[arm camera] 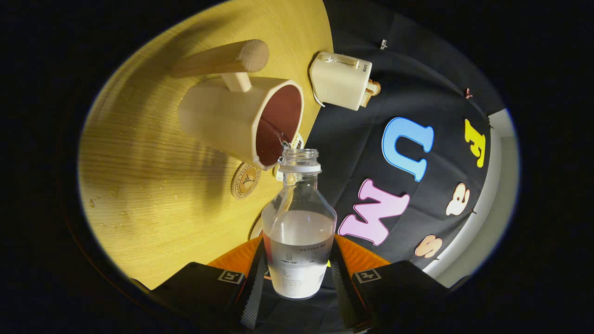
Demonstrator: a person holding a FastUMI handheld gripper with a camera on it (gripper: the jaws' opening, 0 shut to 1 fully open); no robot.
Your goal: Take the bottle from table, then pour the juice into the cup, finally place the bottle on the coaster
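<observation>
My gripper (297, 271) is shut on a clear bottle (298, 222), both fingers pressing on its lower body. The bottle has no cap and is about half full of a pale liquid. It is tilted over, and its open mouth (300, 155) sits right at the rim of a cream cup (241, 120) with a wooden handle. A thin stream runs from the mouth into the cup's dark brown inside. A round wooden coaster (245, 181) with an emblem lies on the wooden table (153, 195) beside the cup's base, just beyond the bottle's shoulder.
A cream toaster (341, 80) with a slice of bread in it stands at the table's far edge, beyond the cup. Small drops of liquid dot the tabletop near the cup. The booth's black wall lies past the table edge.
</observation>
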